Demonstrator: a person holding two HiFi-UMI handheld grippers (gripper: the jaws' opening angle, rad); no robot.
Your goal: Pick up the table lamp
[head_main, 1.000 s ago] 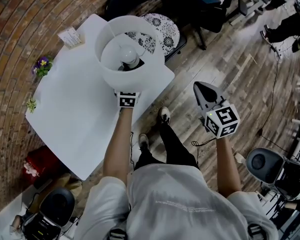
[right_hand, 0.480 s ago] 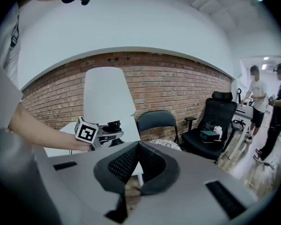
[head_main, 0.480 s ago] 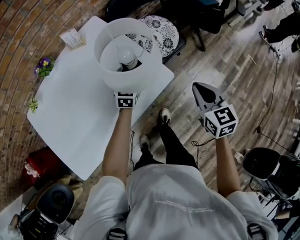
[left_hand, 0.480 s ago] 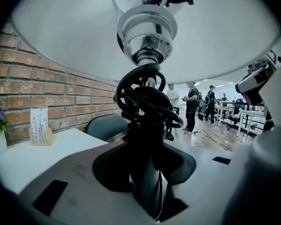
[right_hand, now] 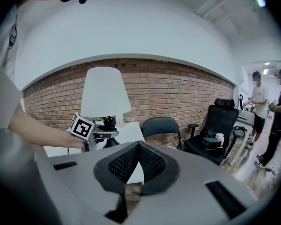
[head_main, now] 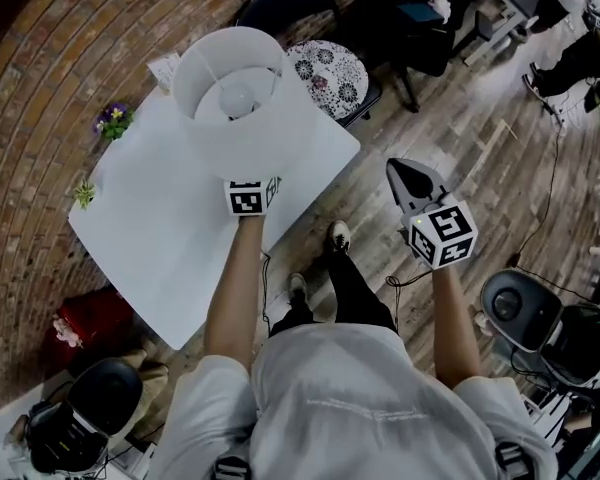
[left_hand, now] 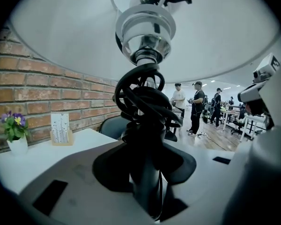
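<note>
The left gripper [left_hand: 147, 189] is clamping the slim dark stem [left_hand: 148, 165] of the white-shaded table lamp with a black base [head_main: 230, 93]. Its jaws have just been closing in, and the pads are now pressing on the stem from both sides, just below the bundle of coiled black cable [left_hand: 144, 102]. In the head view the lamp is standing upright over the far part of the white rectangular table [head_main: 170, 238], with the shade hiding the jaws beneath it.

The right gripper [head_main: 405, 173] is hanging well apart from the lamp, out over the grey wooden plank floor [head_main: 480, 138]. Its ribbed pads are meeting at the tips and nothing is lying between them.

The reach and the grasp are looking finished. In the right gripper view the black base [right_hand: 111, 142] is sitting at about tabletop level, so I am not able to tell whether it is touching the table or just clearing it. By my reading, what is remaining is raising the lamp clearly free of the table while keeping the shade level
</note>
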